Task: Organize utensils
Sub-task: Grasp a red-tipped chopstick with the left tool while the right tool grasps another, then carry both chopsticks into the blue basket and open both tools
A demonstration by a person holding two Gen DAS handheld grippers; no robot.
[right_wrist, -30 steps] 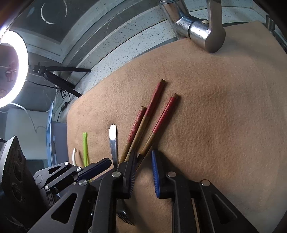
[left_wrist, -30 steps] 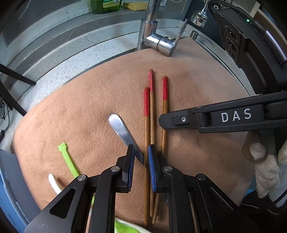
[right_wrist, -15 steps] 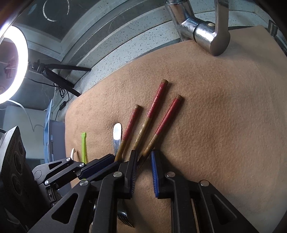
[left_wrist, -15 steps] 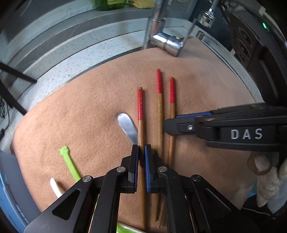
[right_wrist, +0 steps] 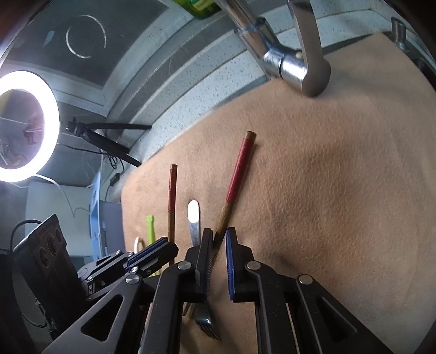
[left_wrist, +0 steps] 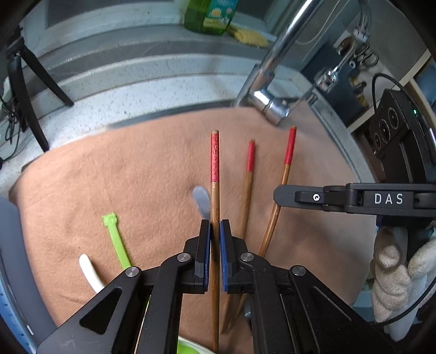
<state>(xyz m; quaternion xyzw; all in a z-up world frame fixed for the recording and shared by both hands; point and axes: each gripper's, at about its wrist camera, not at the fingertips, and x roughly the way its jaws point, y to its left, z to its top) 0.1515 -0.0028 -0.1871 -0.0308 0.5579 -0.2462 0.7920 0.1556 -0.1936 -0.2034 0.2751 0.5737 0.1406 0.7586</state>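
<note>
Left wrist view: left claw [left_wrist: 214, 239] clamped on a red-tipped chopstick [left_wrist: 214, 174], lifted over the tan cloth [left_wrist: 109, 174]. Right claw [right_wrist: 218, 245] closing on a second chopstick [right_wrist: 236, 179]. Third chopstick [left_wrist: 249, 174], fork [right_wrist: 194, 217], green pick [left_wrist: 115, 239] lie mid-cloth, toward its near edge.

A tan felt mat [left_wrist: 114, 174] covers the speckled pale grey counter [left_wrist: 141, 92]. The chopsticks [left_wrist: 214, 190] are brown wood with red upper ends. One utensil handle [left_wrist: 114, 239] is lime green, another [left_wrist: 88, 269] white, and the fork [right_wrist: 194, 220] is shiny silver. The left gripper [left_wrist: 214, 239] is black with blue pads; the right gripper [right_wrist: 218, 242] has the same colours. The tap [right_wrist: 294, 65] is polished chrome. A gloved hand [left_wrist: 392, 272] is off-white, and the bottle [left_wrist: 209, 13] is green.
</note>
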